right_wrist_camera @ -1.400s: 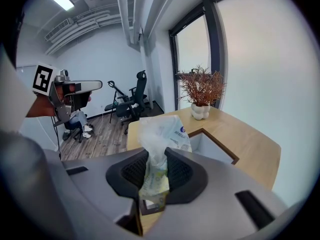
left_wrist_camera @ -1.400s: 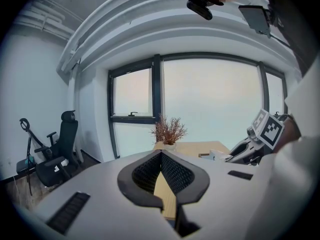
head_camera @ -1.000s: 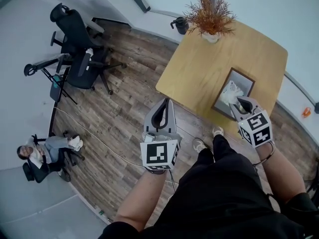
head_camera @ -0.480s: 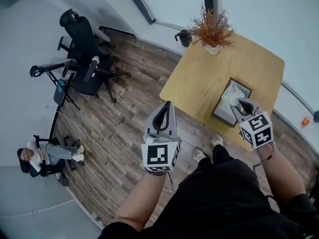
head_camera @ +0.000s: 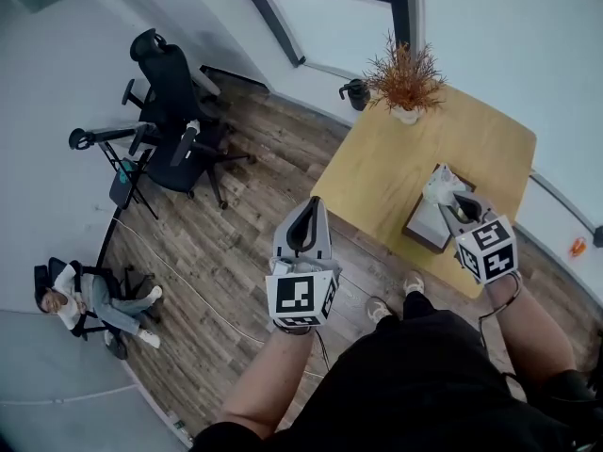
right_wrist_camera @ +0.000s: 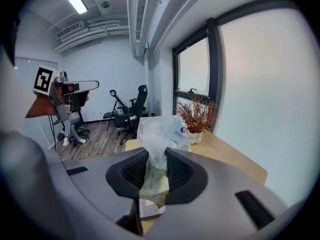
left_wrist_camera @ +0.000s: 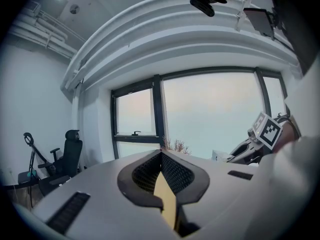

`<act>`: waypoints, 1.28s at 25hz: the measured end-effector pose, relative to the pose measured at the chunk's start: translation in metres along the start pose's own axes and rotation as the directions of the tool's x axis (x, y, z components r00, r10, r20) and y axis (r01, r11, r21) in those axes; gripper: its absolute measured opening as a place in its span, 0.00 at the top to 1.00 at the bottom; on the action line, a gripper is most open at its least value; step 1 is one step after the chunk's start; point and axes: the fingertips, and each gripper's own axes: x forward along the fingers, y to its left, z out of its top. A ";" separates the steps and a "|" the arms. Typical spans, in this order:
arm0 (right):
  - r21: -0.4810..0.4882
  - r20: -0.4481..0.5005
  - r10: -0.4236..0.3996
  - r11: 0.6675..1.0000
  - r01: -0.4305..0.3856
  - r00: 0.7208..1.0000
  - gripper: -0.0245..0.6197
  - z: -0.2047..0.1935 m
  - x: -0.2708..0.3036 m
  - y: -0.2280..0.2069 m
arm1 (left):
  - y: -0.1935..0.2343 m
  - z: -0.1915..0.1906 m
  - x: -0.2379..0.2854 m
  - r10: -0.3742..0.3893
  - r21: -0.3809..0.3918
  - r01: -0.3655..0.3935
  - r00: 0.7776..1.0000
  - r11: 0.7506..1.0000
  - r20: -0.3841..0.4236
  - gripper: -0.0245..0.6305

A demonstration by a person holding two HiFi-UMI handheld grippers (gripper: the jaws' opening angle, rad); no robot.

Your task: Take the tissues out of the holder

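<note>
A dark tissue holder (head_camera: 424, 224) sits near the front edge of the light wooden table (head_camera: 396, 158). My right gripper (head_camera: 454, 199) is shut on the clear-wrapped tissue pack (head_camera: 438, 185), which sticks up out of the holder. In the right gripper view the pack (right_wrist_camera: 162, 131) is pinched between the black pads (right_wrist_camera: 182, 173), its top bunched above the right gripper (right_wrist_camera: 154, 159). My left gripper (head_camera: 313, 205) hangs over the floor left of the table, shut and holding nothing. In its own view the left gripper (left_wrist_camera: 161, 154) has its tips touching.
A potted dry plant (head_camera: 405, 75) stands at the table's far edge with a dark mug (head_camera: 356, 92) behind it. An office chair (head_camera: 174, 97) and a stand are on the wood floor at the left. A person (head_camera: 80, 295) sits at the far lower left. Windows line the far wall.
My right gripper has risen a little with the tissue pack, which now stands higher out of the holder. The left gripper has stayed where it was.
</note>
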 end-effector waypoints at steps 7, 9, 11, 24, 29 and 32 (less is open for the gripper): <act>-0.008 0.032 -0.012 1.000 0.012 0.999 0.84 0.020 -0.006 -0.003 | 0.007 0.021 0.002 0.000 0.012 0.000 1.000 1.000 0.024 0.96; -0.014 0.040 -0.013 1.000 0.014 0.999 0.84 0.024 -0.008 -0.004 | 0.007 0.023 0.004 -0.004 0.012 0.004 1.000 1.000 0.026 0.96; -0.019 0.049 -0.016 1.000 0.017 0.999 0.84 0.027 -0.008 -0.005 | 0.008 0.026 0.006 -0.007 0.014 0.006 0.999 1.000 0.033 0.96; -0.048 0.120 -0.058 0.997 0.064 0.991 0.84 0.070 -0.029 -0.017 | 0.017 0.065 0.011 -0.015 0.031 0.012 0.994 0.999 0.108 0.96; -0.059 0.137 -0.065 0.996 0.074 0.988 0.84 0.086 -0.033 -0.024 | 0.019 0.082 0.020 -0.028 0.038 0.023 0.991 0.999 0.129 0.96; -0.061 0.154 -0.065 0.995 0.075 0.986 0.84 0.095 -0.033 -0.028 | 0.020 0.090 0.024 -0.027 0.043 0.021 0.989 0.999 0.145 0.96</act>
